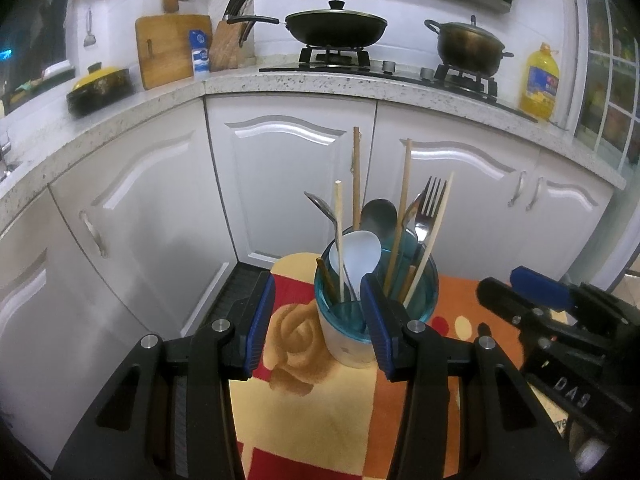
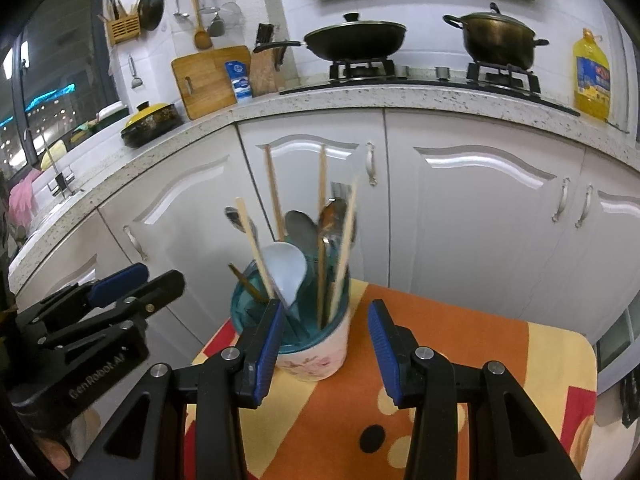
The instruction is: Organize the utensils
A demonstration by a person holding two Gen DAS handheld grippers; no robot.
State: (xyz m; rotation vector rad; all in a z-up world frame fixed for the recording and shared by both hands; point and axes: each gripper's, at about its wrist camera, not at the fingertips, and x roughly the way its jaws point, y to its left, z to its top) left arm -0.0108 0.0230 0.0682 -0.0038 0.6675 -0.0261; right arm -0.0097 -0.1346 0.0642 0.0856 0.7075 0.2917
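While your left gripper (image 1: 318,320) and right gripper (image 2: 322,344) stand open (empty), the utensil cup (image 2: 316,352) stands at 12 o'clock, cabinets (image 2: 480,216) beyond.

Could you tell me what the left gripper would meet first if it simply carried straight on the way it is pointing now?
Most likely the utensil cup: it stands just ahead of the open left gripper, slightly toward its right finger, which overlaps the rim in this view. Depth is unclear, so contact may be off-centre.
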